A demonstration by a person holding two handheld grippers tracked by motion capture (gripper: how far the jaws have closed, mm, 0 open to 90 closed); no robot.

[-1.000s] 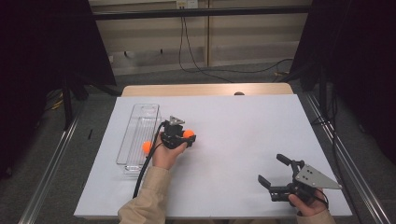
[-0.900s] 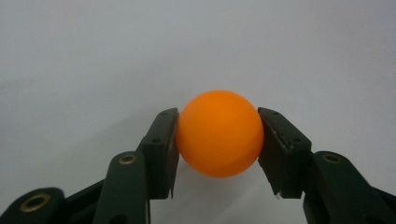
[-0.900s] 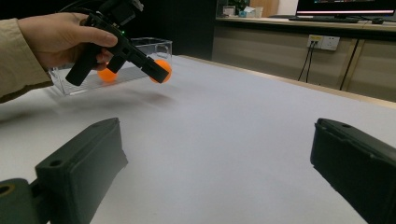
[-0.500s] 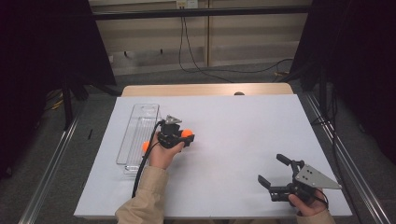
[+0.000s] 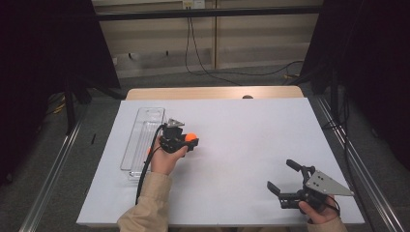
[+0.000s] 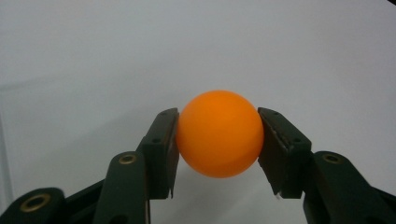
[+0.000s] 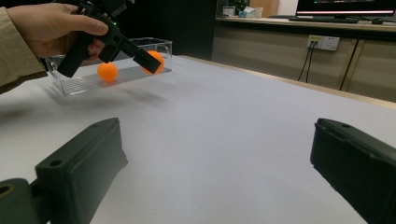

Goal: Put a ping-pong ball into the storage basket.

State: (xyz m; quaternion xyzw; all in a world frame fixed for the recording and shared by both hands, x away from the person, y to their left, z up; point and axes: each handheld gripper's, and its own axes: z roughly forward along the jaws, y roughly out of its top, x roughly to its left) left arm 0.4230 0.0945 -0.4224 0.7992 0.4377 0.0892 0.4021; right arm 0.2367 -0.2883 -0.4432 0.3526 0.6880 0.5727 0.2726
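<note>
A white table top (image 5: 241, 145) carries a long clear plastic tray (image 5: 140, 137) at its left side, lying lengthwise away from the person. The left gripper (image 6: 217, 140) is clamped on an orange ball (image 6: 219, 134): in the left gripper view both black jaws press against the ball's opposite sides, and the ball sits between their tips with the pale table surface behind it. In the high view this gripper (image 5: 186, 137) is held in the person's left hand (image 5: 166, 159), just to the right of the tray, with the orange ball (image 5: 192, 137) showing at its right edge over the bare table rather than over the tray. A beige sleeve (image 5: 147, 208) runs from that hand down to the bottom edge, and a black cable (image 5: 145, 169) trails along the forearm. The right gripper view looks across the table toward the left hand (image 7: 51, 28) and shows the held ball (image 7: 156, 60) raised above the surface in front of the tray's end wall, while a second orange ball (image 7: 107, 71) lies inside the tray (image 7: 116, 70). The right gripper (image 5: 290, 181) is near the table's front right corner, held in the person's right hand (image 5: 316, 210), with its grey three-cornered plate (image 5: 328, 183) on top. Its jaws stand wide apart with nothing between them, as the right gripper view (image 7: 219, 154) confirms: the two black jaws frame a broad stretch of bare white table. The two grippers are well apart from each other.
</note>
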